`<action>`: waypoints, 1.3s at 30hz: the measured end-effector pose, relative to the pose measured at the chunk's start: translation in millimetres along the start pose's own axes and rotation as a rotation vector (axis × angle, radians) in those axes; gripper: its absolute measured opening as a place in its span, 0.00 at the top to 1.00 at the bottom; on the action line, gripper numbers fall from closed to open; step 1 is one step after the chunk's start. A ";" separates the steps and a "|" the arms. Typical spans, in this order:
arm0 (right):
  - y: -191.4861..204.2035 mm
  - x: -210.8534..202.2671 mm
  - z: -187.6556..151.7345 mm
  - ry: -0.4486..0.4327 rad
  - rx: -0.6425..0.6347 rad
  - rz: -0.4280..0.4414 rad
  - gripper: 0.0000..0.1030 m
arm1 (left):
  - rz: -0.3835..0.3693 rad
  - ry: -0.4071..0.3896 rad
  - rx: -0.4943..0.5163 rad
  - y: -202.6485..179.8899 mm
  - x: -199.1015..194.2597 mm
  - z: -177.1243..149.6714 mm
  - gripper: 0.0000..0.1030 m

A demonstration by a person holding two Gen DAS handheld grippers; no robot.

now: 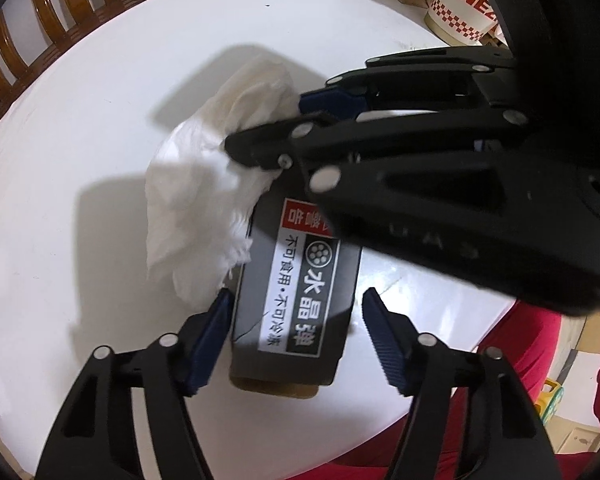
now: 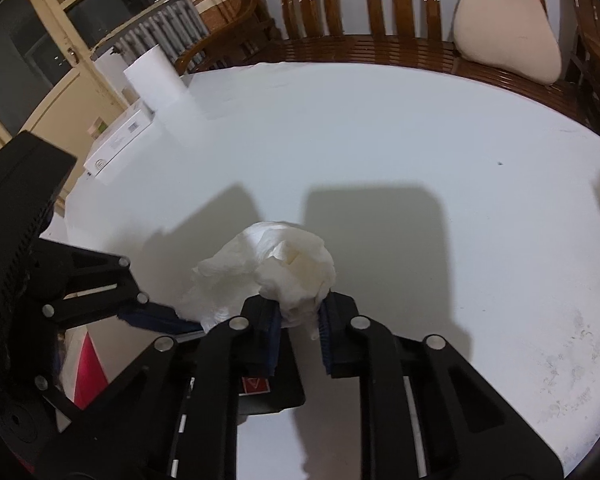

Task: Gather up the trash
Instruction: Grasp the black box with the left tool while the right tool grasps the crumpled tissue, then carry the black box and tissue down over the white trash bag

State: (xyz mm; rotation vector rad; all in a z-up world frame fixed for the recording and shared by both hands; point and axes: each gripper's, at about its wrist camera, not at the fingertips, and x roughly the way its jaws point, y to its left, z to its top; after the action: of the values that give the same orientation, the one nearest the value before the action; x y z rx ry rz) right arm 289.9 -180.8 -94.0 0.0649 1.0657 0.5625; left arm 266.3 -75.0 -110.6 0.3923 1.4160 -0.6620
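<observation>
A crumpled white tissue (image 1: 204,184) lies on the white table beside and partly over a black box with Chinese print (image 1: 296,300). My left gripper (image 1: 296,332) is open, its jaws on either side of the box's near end. My right gripper (image 2: 298,320) is shut on the tissue (image 2: 276,264) and holds it above the box (image 2: 260,392). The right gripper also shows in the left wrist view (image 1: 280,128), reaching in from the right. The left gripper's fingers (image 2: 156,316) show at the left of the right wrist view.
A white paper roll (image 2: 154,76) and a white carton (image 2: 120,140) stand at the table's far left. A red-and-white paper cup (image 1: 464,8) and cardboard boxes sit at the far right. A wooden bench with a cushion (image 2: 508,28) runs behind the table (image 2: 420,152).
</observation>
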 end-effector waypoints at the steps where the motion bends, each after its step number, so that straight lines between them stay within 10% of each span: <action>1: -1.0 -0.7 0.2 -0.005 0.007 0.000 0.84 | 0.001 -0.001 0.001 0.9 -0.8 -0.7 0.44; 39: -12.5 -72.3 -10.6 -0.139 0.091 -0.216 0.84 | 0.033 -0.089 -0.064 -16.4 -23.9 -36.0 0.49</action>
State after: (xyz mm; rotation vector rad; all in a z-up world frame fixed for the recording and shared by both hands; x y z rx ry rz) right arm 260.2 -227.5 -44.7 0.0668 0.9482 0.3099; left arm 227.6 -60.8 -89.8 0.3310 1.3399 -0.5993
